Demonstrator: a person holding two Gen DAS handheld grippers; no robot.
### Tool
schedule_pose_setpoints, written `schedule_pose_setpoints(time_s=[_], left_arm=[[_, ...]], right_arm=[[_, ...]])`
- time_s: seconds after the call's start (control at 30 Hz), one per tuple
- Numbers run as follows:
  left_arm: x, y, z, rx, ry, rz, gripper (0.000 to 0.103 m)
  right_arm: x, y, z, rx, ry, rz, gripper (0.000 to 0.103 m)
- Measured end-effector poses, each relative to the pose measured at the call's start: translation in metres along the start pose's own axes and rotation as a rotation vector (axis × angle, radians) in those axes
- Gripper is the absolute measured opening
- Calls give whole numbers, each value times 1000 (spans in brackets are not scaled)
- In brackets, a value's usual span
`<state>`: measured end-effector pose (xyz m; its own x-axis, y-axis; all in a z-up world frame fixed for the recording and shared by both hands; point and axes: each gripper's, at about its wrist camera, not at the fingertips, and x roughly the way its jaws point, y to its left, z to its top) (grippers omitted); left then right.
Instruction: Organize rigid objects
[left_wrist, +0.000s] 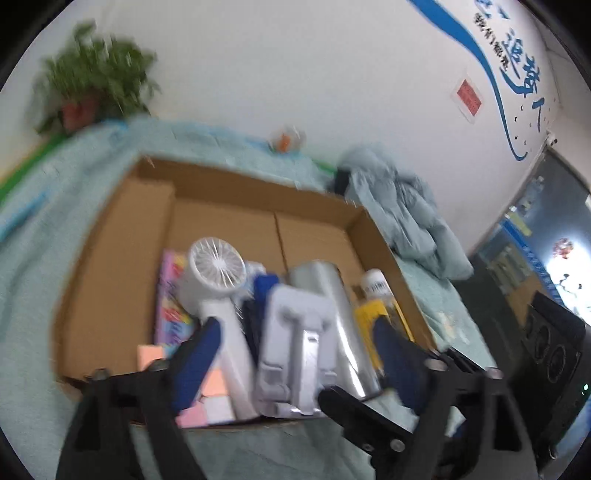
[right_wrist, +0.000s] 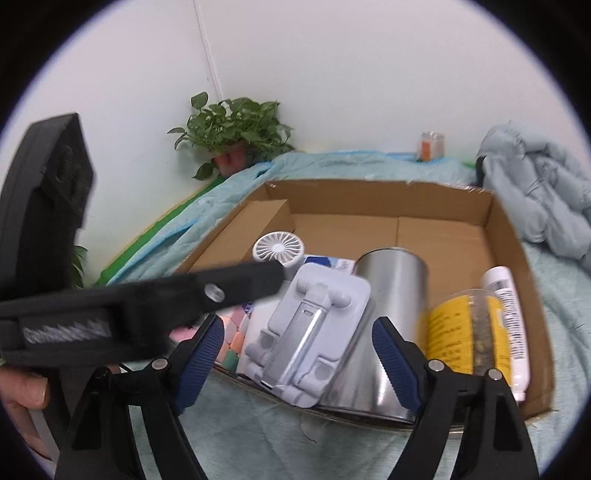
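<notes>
A shallow cardboard box (right_wrist: 513, 236) sits on a pale teal blanket (right_wrist: 258, 435) and holds the things being sorted, all crowded along its near side. From left to right in the right wrist view: pastel blocks (right_wrist: 236, 332), a white fan (right_wrist: 279, 251) with its round grille up, a grey folding stand (right_wrist: 314, 332) lying on top, a shiny metal can (right_wrist: 391, 295) on its side, a yellow-labelled jar (right_wrist: 461, 332) and a white tube (right_wrist: 508, 317). The far half of the box floor is bare cardboard

The left tool (left_wrist: 295, 354) hovers above the stand with its blue pads wide apart, gripping nothing. The right tool (right_wrist: 299, 354) is likewise spread, nothing between its pads; the left tool's black body crosses its view, a hand (right_wrist: 22, 395) holding the grip

Behind the box stand a potted plant (right_wrist: 236, 129), a small glass jar (right_wrist: 430, 146) and a bunched grey-blue quilt (right_wrist: 535, 184)
</notes>
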<state>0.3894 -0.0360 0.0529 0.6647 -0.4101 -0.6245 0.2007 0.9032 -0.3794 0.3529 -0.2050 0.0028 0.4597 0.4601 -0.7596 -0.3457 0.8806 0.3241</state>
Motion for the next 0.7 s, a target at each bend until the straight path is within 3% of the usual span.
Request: schedule_pose_setpoints(time_s=[0.07,0.13,0.3,0.5,0.7], left_arm=[[-24,-11,-9,85,-109,60,102],[-41,-21,-23,144,-177,129,102],[-57,-43,-65,218,-206,288,103],[-70,-64,-108,237,-226,332,103],[-73,-71,-122,190,-196,297,103]], right_arm=[[-11,3,-10,-29,-34,-61,82],[-21,3,-22,-32,-64,-121,82],[-42,-2,-57,22,-91,-270,83],[-59,-12,-77,66,-72,-319,83],[-74,-15,-80,54,-78,-314,83]])
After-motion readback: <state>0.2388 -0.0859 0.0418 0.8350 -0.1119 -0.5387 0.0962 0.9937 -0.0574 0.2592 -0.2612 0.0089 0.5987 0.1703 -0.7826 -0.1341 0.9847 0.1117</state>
